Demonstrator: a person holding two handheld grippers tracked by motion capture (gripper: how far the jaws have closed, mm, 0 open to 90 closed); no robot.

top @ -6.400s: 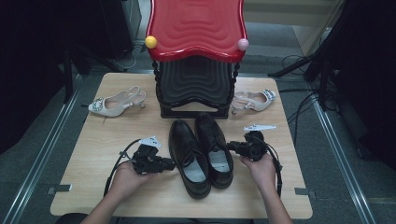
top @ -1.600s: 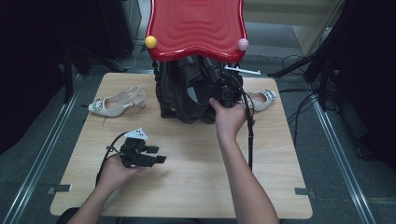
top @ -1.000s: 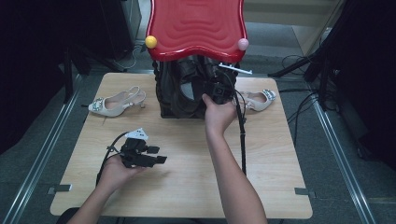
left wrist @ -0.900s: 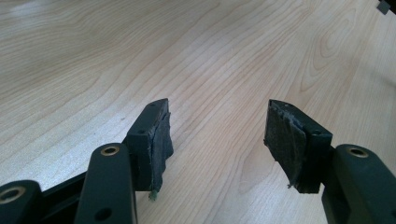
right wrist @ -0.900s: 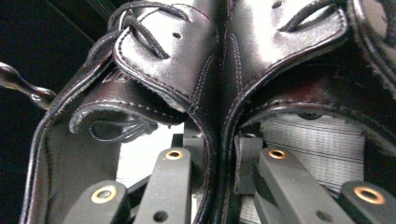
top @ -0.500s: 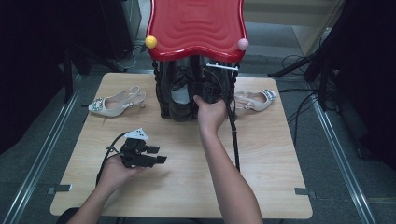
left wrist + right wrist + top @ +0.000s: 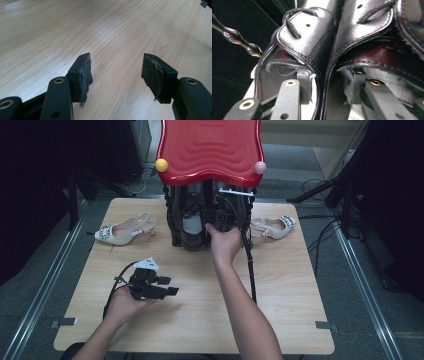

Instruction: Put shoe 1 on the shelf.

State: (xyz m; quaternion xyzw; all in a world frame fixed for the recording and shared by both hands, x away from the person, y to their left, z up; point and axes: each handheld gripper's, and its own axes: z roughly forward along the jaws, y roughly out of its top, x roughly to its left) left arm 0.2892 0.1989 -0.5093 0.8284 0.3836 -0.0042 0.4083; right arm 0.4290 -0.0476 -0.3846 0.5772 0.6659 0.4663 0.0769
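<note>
Shoes point(image 7: 329, 50) sit half hidden under the red rack point(image 7: 210, 147); right gripper point(image 7: 329, 85) straddles their touching walls, jaws just opening; left gripper point(image 7: 116, 72) open, empty.

Even overhead light, dark surround; glare on leather.

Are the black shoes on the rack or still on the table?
On the rack. The black shoes sit under the red top, off the table.

Your path under the wavy red plastic shelf top point(image 7: 210, 147) is blocked by the pair of black leather lace-up shoes point(image 7: 200, 217). The bare light wooden table point(image 7: 290, 285) in front stays passable.
</note>
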